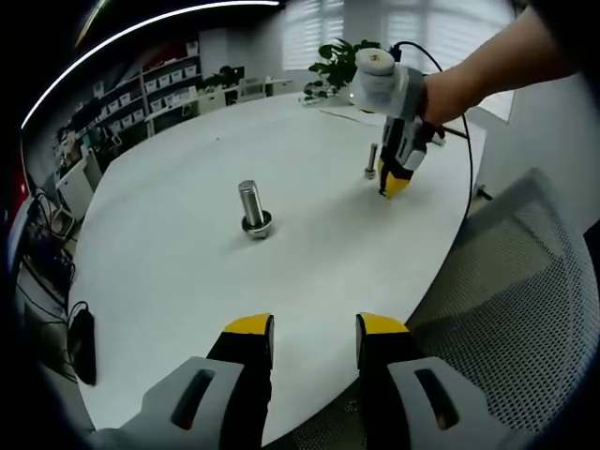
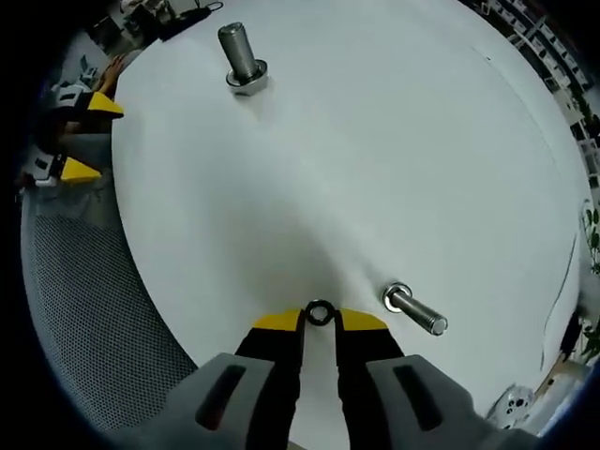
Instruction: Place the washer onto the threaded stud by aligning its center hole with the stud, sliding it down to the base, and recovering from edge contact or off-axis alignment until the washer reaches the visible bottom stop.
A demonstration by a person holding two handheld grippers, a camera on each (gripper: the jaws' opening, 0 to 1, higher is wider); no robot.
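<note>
So the big white round counter (image 1: 187,234) takes up most of both views, with a grey mesh chair (image 1: 525,281) tucked against its near edge. In the left gripper view, the left gripper (image 1: 314,339) hangs just over that near edge with its yellow-tipped jaws parted and nothing between them. The right gripper (image 1: 396,183) is further across, toward the far right side of the counter, held by a person's hand (image 1: 445,94) and pointing down at the surface. In the right gripper view the right gripper (image 2: 319,323) has its jaws pinched in on a small metal washer (image 2: 319,312), gripped by its edge right at the tips, just above the counter top. The thin threaded stud (image 2: 414,312) stands just beside those tips, with what looks like a ring already at its base, though that bit is too small to be sure. A fatter bolt (image 1: 253,208) stands upright nearer the middle of the counter, well apart from the stud. The washer isn't on the stud yet.
</note>
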